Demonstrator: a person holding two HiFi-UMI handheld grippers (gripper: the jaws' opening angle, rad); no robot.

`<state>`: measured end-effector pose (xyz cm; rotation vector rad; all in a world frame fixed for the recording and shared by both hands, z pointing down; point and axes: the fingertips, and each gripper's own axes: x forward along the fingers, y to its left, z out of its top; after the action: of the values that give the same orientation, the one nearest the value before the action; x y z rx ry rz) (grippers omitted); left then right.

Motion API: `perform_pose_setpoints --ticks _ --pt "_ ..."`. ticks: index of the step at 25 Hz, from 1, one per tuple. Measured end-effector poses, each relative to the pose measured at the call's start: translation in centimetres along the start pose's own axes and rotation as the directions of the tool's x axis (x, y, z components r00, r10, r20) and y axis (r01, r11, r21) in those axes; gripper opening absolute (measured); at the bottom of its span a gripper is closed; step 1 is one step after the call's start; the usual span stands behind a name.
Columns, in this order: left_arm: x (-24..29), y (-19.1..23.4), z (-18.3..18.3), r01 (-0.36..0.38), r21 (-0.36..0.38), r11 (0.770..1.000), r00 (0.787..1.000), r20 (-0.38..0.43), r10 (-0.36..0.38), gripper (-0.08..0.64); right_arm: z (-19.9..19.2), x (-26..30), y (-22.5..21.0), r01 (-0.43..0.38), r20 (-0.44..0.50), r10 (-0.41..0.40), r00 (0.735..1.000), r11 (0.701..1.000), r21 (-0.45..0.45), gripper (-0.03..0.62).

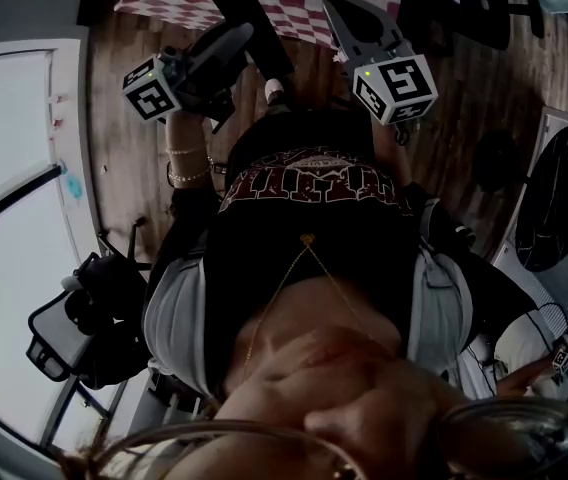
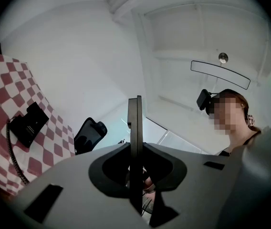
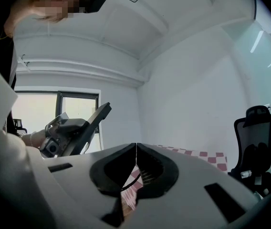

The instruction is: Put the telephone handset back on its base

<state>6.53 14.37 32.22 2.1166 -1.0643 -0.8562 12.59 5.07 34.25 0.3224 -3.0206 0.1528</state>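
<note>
One black chair (image 2: 90, 135) near the telephone (image 2: 28, 123)

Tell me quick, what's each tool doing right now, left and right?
Left grey two-jaw tool: closed, jaws pressed together, nothing between them.
Right grey two-jaw tool: closed, jaws together, holding nothing.

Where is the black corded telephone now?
Left gripper view, far left: the black corded telephone lies on the red-and-white checked tablecloth, left of the black office chair.
</note>
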Motion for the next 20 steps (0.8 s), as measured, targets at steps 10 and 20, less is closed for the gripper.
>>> perform_pose_setpoints --ticks 10,20 --pt "-0.3 1.6 2.5 0.031 -0.006 0.999 0.998 -0.047 -0.032 0.08 0.5 3.1 -0.1 0.03 0.001 -0.03 1.0 1.0 0.002 0.02" --pt "-2.2 4.5 5.5 0.061 -0.045 0.997 0.994 -0.084 -0.065 0.08 -0.3 7.3 0.9 0.087 -0.01 -0.087 0.996 0.996 0.019 0.02"
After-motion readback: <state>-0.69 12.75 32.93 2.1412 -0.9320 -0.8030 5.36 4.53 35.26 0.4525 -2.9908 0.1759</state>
